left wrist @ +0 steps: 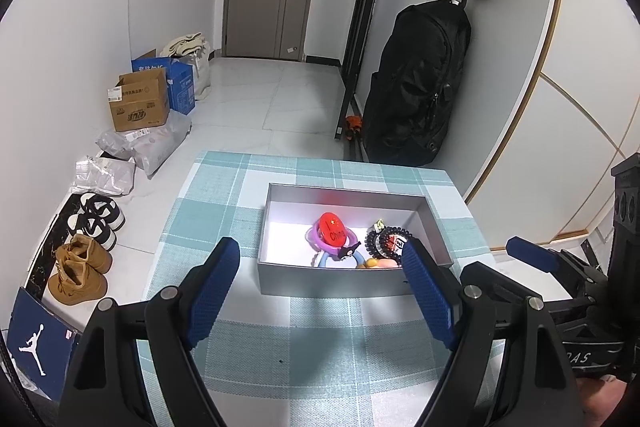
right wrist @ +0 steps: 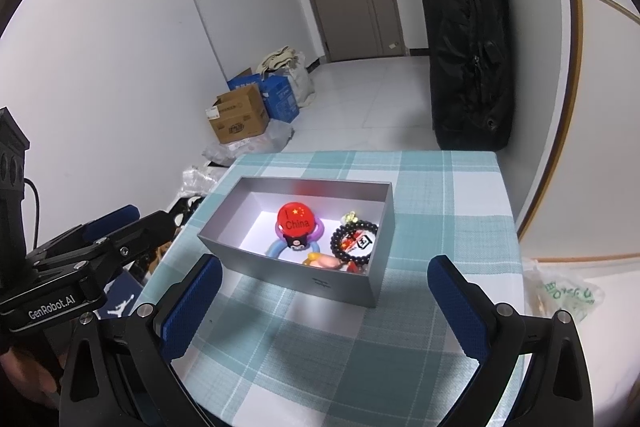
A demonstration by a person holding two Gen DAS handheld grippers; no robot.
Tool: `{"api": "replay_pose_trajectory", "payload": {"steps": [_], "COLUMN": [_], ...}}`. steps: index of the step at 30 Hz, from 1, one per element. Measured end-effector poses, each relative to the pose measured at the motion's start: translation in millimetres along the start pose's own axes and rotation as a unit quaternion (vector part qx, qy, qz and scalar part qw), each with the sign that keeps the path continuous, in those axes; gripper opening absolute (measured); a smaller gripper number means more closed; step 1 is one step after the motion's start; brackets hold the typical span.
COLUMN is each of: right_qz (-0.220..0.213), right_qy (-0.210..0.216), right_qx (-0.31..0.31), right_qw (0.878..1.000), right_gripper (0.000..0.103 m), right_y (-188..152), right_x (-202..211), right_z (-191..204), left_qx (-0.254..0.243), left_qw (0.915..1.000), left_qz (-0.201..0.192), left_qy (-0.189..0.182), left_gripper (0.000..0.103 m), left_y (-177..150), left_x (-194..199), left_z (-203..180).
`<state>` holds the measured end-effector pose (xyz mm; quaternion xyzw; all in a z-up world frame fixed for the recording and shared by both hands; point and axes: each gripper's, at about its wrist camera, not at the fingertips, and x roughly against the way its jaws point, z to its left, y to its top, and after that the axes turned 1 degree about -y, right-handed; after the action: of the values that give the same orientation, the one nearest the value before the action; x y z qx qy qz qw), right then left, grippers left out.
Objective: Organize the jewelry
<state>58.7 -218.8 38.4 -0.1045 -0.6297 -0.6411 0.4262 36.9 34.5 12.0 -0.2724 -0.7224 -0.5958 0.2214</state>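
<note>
We see the bracelets (right wrist: 354, 241) and trinkets gathered inside the grey box (right wrist: 344, 283) on the desk (right wrist: 320, 347), nothing left outside, while both claws, left (left wrist: 324, 291) and right (right wrist: 324, 303), hover wide and empty.

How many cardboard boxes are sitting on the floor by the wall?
2: a brown cardboard box in front, and a blue box right behind it, touching. Bags beside them may hide more.

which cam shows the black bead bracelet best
The right wrist view: the black bead bracelet shows as a full ring inside the grey box. In the left wrist view a gripper finger covers part of it.
</note>
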Motion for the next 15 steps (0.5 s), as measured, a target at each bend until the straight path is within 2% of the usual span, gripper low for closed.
{"api": "replay_pose_trajectory", "payload": {"steps": [15], "right_qz": [0.002], "right_qy": [-0.003], "right_qx": [0.002], "right_qw": [1.0], "right_gripper": [0.103], "right_y": [0.1], "right_x": [-1.5], "right_z": [0.7], "left_qx": [-0.001], "left_qw": [1.0], "left_qz": [0.001], "left_qy": [-0.001], "left_gripper": [0.08], "left_y": [0.5], "left_x": [-0.3], "left_z": [0.3]}}
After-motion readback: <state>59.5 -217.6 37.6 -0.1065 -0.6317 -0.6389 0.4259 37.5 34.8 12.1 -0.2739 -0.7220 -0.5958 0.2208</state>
